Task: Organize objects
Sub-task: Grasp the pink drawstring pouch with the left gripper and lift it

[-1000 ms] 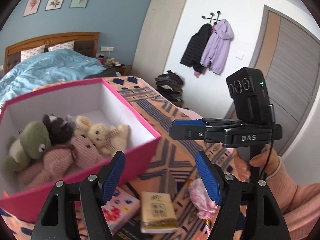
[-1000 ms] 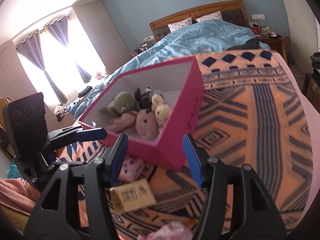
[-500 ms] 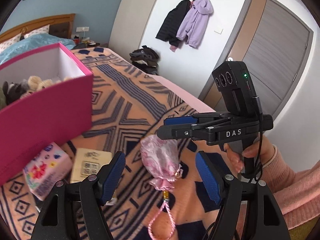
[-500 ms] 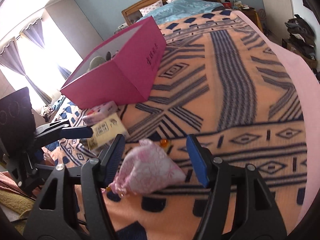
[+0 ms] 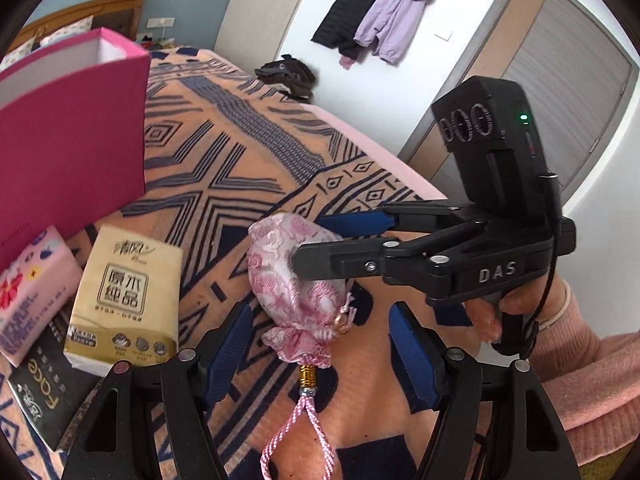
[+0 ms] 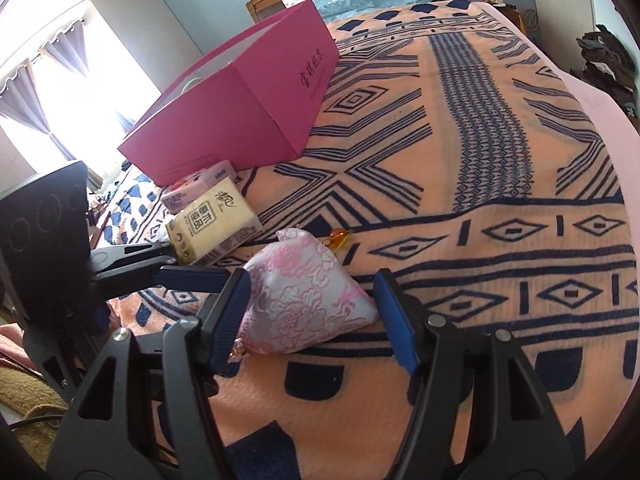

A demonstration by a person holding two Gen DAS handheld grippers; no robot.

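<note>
Surface: bed (image 6: 500, 152) under an orange blanket with dark blue geometric pattern; carries all items.
Pouch (image 5: 294, 276) (image 6: 304, 304): pink-and-white floral brocade, drawstring neck gathered, gold bead and pink cord loop trailing toward the left wrist camera; lies on the blanket, near the yellow tissue pack, well apart from the box opening.
Right gripper (image 6: 312, 312) (image 5: 332, 240): spread wide; pouch between the blue pads; left pad touching or just beside the fabric, right pad apart from it. In the left wrist view, one black finger crosses in front of the pouch body, the blue-padded one behind it. Not pinching.
Left gripper (image 5: 320, 352): spread; pads either side of the pouch neck, apart from it; nothing held. In the right wrist view, its finger (image 6: 188, 276) points in from the left, close to the tissue pack; contact cannot be told.
Right hand (image 5: 492, 316): on the gripper handle, pink knit sleeve at the wrist.
Box (image 5: 72, 136) (image 6: 248, 92): magenta, white inside, open top; stands on the blanket; contents not visible from either view.
Yellow tissue pack (image 5: 124, 296) (image 6: 216, 220): lying flat beside the pouch.
Pink tissue pack (image 5: 28, 284) (image 6: 196, 184): between yellow pack and box, touching the box base.
Black packet (image 5: 40, 400): partly under the yellow pack, gold lettering.
Background: coats (image 5: 376, 12) on a wall hook.
</note>
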